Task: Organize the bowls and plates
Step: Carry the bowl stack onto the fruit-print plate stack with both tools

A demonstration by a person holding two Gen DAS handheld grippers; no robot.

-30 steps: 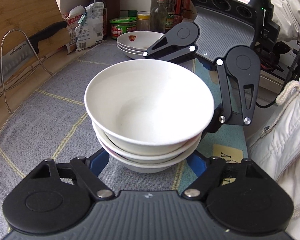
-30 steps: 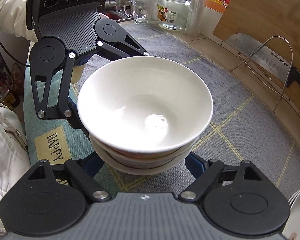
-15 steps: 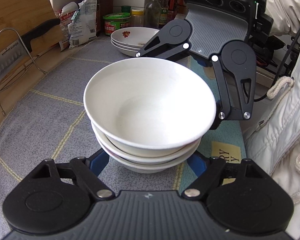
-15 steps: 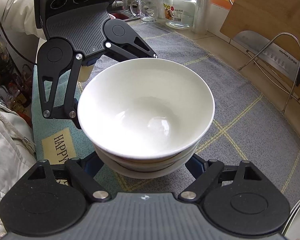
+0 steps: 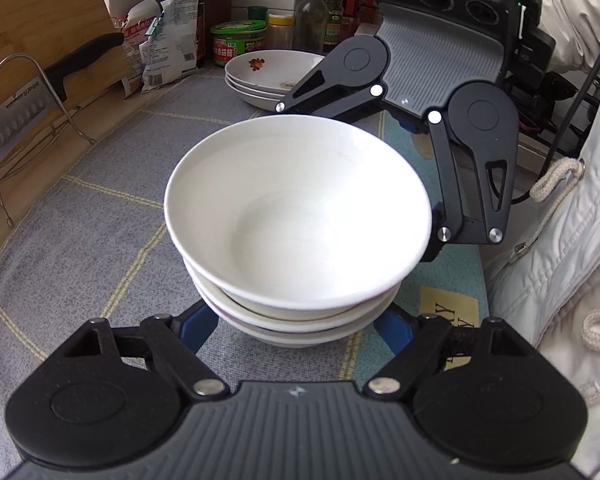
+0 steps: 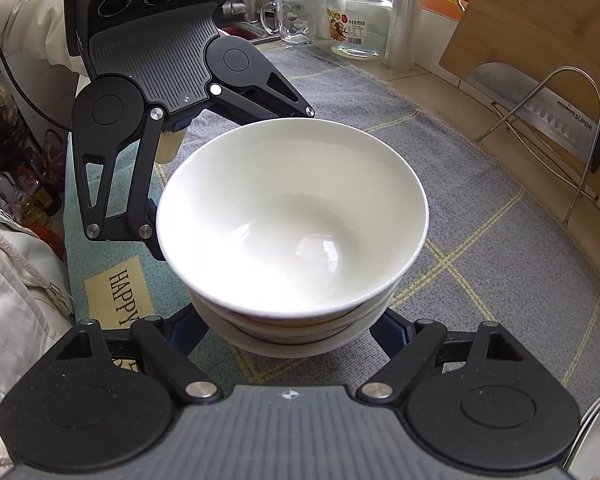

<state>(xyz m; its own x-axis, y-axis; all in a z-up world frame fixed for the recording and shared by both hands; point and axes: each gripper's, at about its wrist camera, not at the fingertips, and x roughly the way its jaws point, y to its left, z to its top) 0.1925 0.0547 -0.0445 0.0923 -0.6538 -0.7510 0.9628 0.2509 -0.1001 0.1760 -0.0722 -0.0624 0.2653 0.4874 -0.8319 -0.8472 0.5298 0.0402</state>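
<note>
The stack of white bowls (image 5: 296, 236) sits between the blue fingers of both tools at once. The left hand-held gripper (image 5: 296, 332) faces the right hand-held gripper (image 6: 288, 332) across the stack, each with one finger on either side of the lowest bowl. The stack appears raised just off the grey checked mat (image 5: 100, 216) on the bench, though the underside is hidden. The left hand-held gripper seems to be grasping the bottom bowl, while the right one's jaws have just been closing in on it with the bowl between them. Holding from opposite sides probably keeps the tall stack from tipping. Beyond the right tool, well apart from the bowls, lies a pile of plates (image 5: 272, 76), likely the sorted group
</note>
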